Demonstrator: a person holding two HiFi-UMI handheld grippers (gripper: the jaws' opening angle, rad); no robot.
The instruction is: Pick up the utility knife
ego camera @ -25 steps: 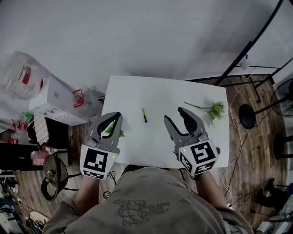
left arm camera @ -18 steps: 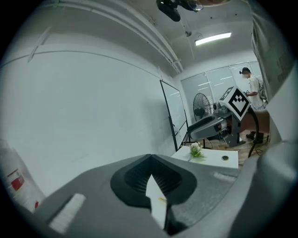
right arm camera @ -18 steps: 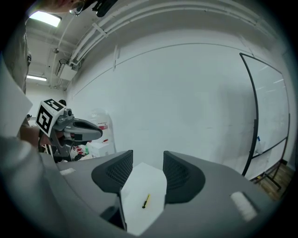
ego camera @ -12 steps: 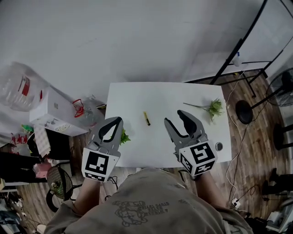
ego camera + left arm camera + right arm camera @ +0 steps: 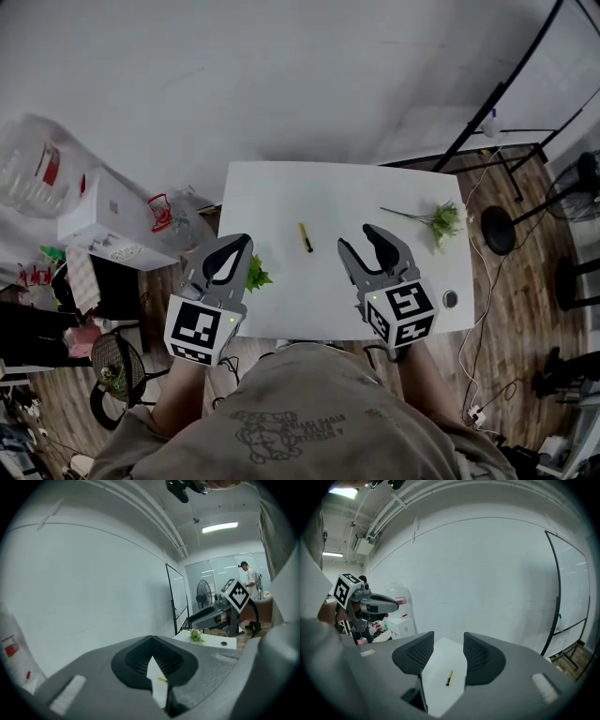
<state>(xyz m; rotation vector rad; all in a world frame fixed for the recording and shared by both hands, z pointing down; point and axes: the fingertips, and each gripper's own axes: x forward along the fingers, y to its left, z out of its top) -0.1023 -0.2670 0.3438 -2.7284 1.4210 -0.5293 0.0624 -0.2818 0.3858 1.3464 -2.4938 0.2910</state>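
Note:
The utility knife (image 5: 305, 236) is a slim yellow and black tool lying flat near the middle of the white table (image 5: 337, 192). My left gripper (image 5: 237, 244) hovers at the table's front left corner, jaws shut on nothing, tips meeting. My right gripper (image 5: 358, 239) stands open just right of the knife and nearer to me, empty. In the right gripper view the knife (image 5: 449, 678) lies ahead between the parted fingers (image 5: 415, 654). In the left gripper view the knife (image 5: 162, 680) shows as a sliver through the slit below the closed tips.
One green plant sprig (image 5: 256, 277) lies at the table's left edge beside the left gripper, another (image 5: 441, 221) at the right side. A small round cap (image 5: 450, 300) sits at the front right corner. White boxes (image 5: 108, 220) and a water jug (image 5: 37, 169) stand left; a black stand (image 5: 506, 94) right.
The head view has shifted a little. Both grippers keep about the same places near the front edge. The knife has not moved on the table.

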